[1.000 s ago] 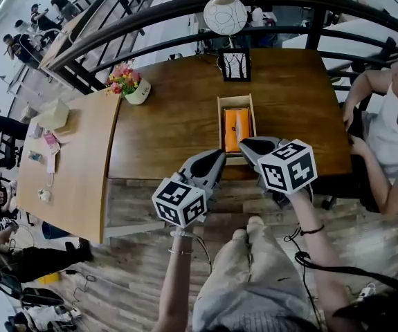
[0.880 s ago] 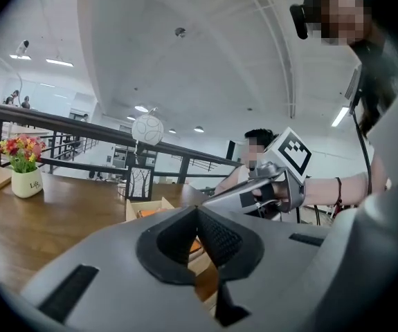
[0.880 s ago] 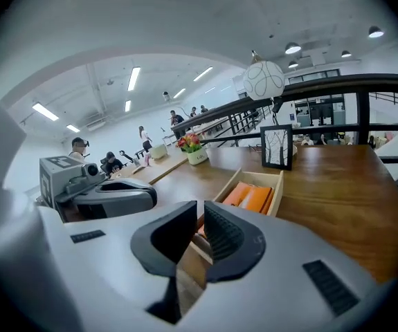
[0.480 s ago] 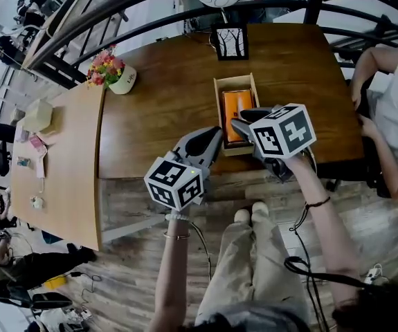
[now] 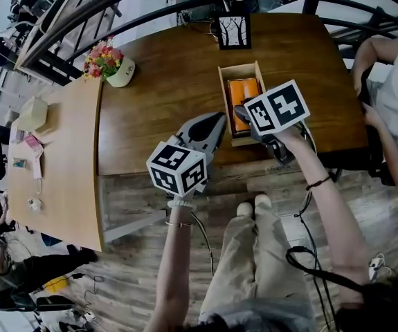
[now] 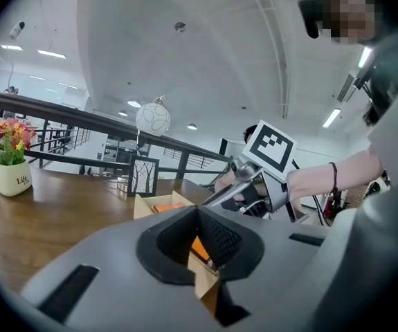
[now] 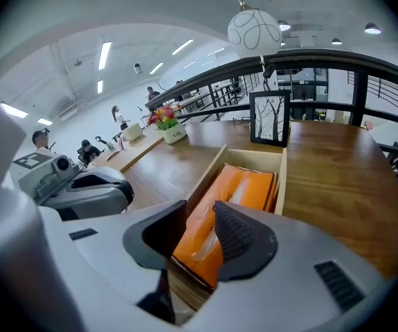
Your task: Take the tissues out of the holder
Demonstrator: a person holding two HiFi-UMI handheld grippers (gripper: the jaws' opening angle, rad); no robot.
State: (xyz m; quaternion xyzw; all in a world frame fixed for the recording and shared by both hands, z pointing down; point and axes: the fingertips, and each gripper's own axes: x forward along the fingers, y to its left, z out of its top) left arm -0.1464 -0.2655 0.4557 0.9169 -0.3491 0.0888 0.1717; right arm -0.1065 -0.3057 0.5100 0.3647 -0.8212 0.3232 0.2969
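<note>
An orange tissue pack lies inside a long open wooden holder on the dark wooden table. My right gripper is over the holder's near end. In the right gripper view it is open, with the orange pack showing between its jaws and the holder's wall beyond. My left gripper hovers just left of the holder's near corner. In the left gripper view its fingertips meet, holding nothing, and the holder lies just ahead.
A framed tree picture stands behind the holder, and a flower pot sits at the table's far left corner. A person sits at the table's right side. A lighter table adjoins on the left. A black railing runs behind.
Both grippers have moved forward from the table's near edge. The right one now reaches over the holder's near end, and the left one has come up beside it.
</note>
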